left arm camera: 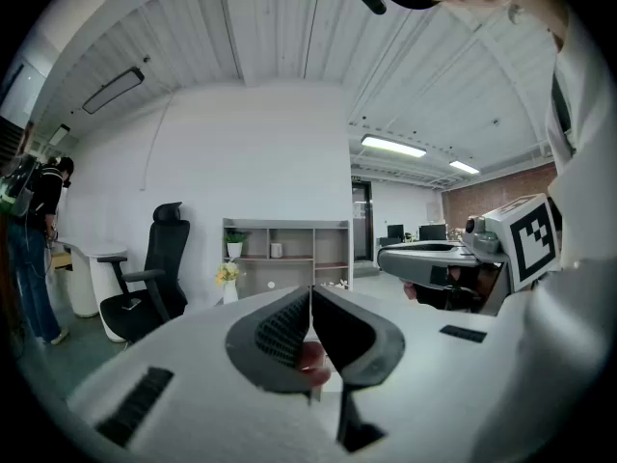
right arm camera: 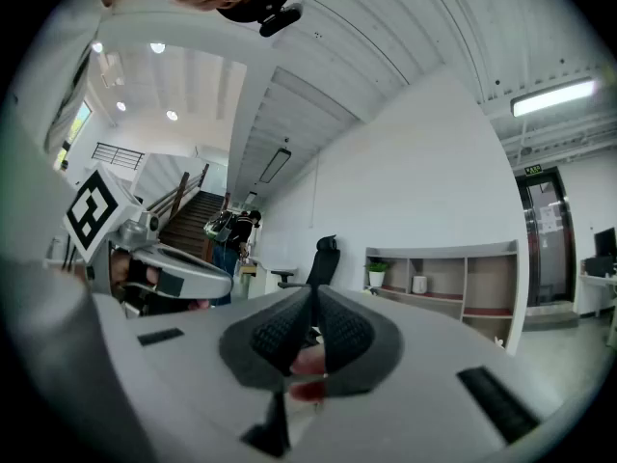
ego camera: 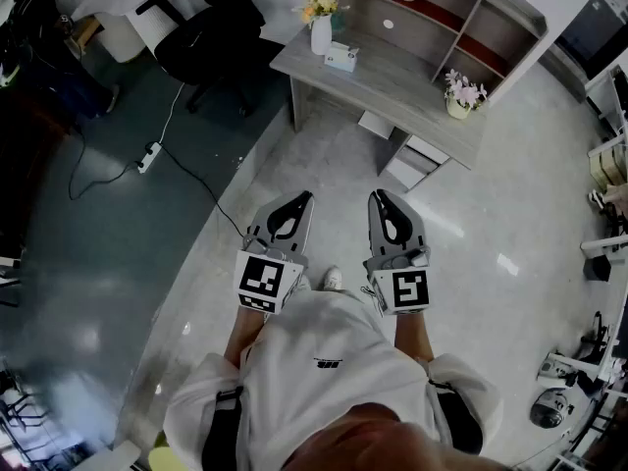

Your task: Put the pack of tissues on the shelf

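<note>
Grey plastic left gripper (ego camera: 305, 197) and right gripper (ego camera: 377, 195) are held closed, empty; the pale tissue pack (ego camera: 341, 59), upper centre, must first be approached

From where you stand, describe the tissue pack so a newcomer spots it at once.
Find the grey desk with the shelf unit along its back. At the end nearest the black chair stands a white vase of yellow flowers, and the tissue pack lies on the desktop beside it. It is the only low, boxy thing; its neighbours are flowers.
</note>
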Action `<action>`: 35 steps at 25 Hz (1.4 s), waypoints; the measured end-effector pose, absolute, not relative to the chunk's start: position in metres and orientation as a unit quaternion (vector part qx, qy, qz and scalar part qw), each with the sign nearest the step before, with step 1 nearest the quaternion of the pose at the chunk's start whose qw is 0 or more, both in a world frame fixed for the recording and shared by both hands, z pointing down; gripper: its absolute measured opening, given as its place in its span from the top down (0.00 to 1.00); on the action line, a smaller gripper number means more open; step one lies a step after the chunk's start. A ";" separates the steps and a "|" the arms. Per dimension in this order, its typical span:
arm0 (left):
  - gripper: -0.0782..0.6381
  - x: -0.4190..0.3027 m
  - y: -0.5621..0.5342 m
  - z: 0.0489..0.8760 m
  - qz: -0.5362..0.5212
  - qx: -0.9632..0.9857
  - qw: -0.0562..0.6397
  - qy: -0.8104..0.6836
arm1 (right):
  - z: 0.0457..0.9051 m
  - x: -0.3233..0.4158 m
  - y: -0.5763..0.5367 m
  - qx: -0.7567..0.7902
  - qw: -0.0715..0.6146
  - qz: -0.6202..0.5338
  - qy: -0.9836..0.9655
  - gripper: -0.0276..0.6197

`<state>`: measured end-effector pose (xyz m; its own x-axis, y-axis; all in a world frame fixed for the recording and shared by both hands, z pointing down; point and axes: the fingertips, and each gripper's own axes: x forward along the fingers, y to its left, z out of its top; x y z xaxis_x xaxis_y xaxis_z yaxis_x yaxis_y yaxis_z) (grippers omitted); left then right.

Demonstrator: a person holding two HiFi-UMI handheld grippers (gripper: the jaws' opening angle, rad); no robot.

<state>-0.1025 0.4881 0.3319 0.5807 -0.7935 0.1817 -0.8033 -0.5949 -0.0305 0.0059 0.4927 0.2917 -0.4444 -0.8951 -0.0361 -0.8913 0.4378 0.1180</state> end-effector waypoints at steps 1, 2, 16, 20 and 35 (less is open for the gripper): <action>0.85 -0.100 0.488 0.329 0.082 0.890 0.023 -0.448 | 0.292 0.007 0.493 0.527 0.014 -0.057 -0.848 0.90; 0.85 -0.098 0.487 0.327 0.077 0.891 0.019 -0.446 | 0.294 0.008 0.493 0.528 0.012 -0.055 -0.848 0.90; 0.85 -0.073 0.489 0.330 0.081 0.882 0.020 -0.464 | 0.297 0.032 0.490 0.509 0.006 -0.052 -0.859 0.89; 0.85 -0.069 0.488 0.332 0.080 0.880 0.022 -0.468 | 0.303 0.036 0.489 0.503 0.008 -0.058 -0.862 0.89; 0.85 -0.074 0.429 0.338 0.092 0.886 0.010 -0.455 | 0.313 0.027 0.432 0.513 0.014 -0.045 -0.857 0.89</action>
